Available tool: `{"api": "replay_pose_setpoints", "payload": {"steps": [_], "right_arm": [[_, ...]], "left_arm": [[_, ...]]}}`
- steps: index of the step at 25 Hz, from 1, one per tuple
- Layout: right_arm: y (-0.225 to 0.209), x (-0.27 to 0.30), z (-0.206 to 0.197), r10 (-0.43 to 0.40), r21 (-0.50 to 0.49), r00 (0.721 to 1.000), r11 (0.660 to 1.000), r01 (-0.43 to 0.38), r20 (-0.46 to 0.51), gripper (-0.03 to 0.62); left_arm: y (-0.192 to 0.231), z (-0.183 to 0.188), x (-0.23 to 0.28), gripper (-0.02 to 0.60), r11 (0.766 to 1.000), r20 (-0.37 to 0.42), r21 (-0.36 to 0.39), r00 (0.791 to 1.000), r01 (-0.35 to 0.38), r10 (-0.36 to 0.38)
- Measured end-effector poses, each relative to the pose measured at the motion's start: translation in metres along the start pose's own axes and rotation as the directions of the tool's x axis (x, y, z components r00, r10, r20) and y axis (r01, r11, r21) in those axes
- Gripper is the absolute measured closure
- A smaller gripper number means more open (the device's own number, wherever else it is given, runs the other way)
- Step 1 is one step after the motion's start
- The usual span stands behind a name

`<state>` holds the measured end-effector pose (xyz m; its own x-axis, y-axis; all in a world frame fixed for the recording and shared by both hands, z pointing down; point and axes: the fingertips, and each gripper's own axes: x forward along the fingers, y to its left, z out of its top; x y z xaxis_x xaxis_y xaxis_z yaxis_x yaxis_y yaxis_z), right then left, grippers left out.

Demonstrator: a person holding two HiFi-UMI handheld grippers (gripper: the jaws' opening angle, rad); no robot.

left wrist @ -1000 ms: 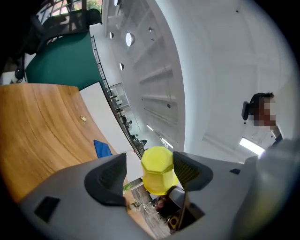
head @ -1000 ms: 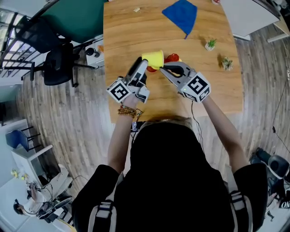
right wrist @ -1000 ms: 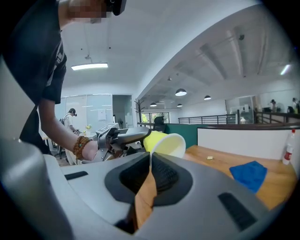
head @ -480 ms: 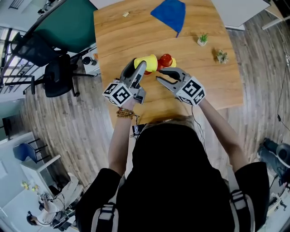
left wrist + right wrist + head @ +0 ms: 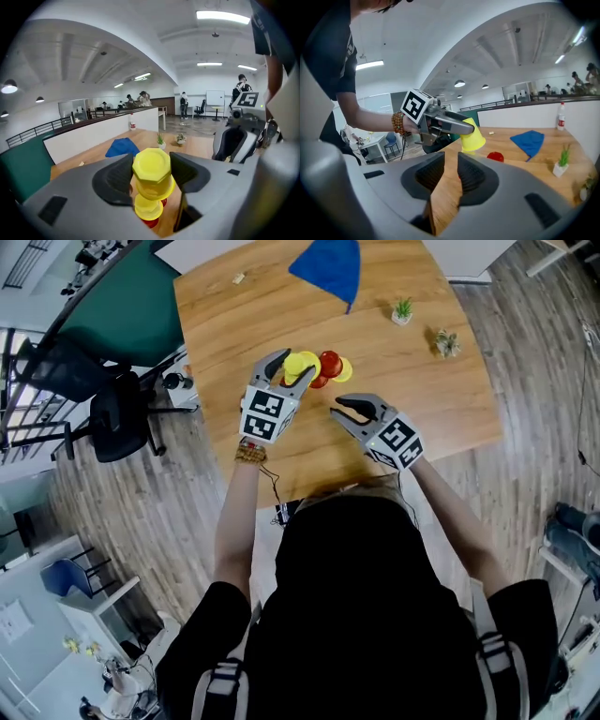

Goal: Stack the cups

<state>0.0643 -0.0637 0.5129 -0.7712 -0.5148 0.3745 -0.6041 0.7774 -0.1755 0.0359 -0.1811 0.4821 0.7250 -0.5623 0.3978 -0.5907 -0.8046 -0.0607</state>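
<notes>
While the L gripper [image 5: 287,371] grips a yellow cup [image 5: 302,364] in head view, that cup sits just left of the red cup [image 5: 329,362], w/ a second yellow cup [image 5: 344,370] just right of it. The R gripper [image 5: 345,411] hangs nearer the person than the red cup, over the wooden table [image 5: 422,399].

L gripper view: jaws, just been closing, clamp the yellow cup [image 5: 151,172], base toward camera. The red cup [image 5: 151,222] peeks out below.

R gripper view: jaws, just been closing, stand narrowly apart, nothing btw them. The red cup [image 5: 495,156] lies beyond, w/ the held cup up-left of it.
</notes>
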Motion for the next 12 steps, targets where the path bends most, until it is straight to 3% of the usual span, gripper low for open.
{"api": "replay_pose_setpoints", "payload": {"steps": [5,12], "right_arm": [[-0.002,-0.009,-0.011,-0.035,0.039,0.999,0.999,0.036,-0.005,0.507],[-0.002,-0.012,-0.02,-0.051,0.065,0.998,0.997,0.052,-0.022,0.517]], "left_arm": [[-0.008,-0.023,0.022,0.313,0.997,-0.085,0.065,0.996,0.034,-0.028],[-0.006,-0.026,0.03,0.313,0.997,-0.089,0.076,0.996,0.024,-0.018]]}}
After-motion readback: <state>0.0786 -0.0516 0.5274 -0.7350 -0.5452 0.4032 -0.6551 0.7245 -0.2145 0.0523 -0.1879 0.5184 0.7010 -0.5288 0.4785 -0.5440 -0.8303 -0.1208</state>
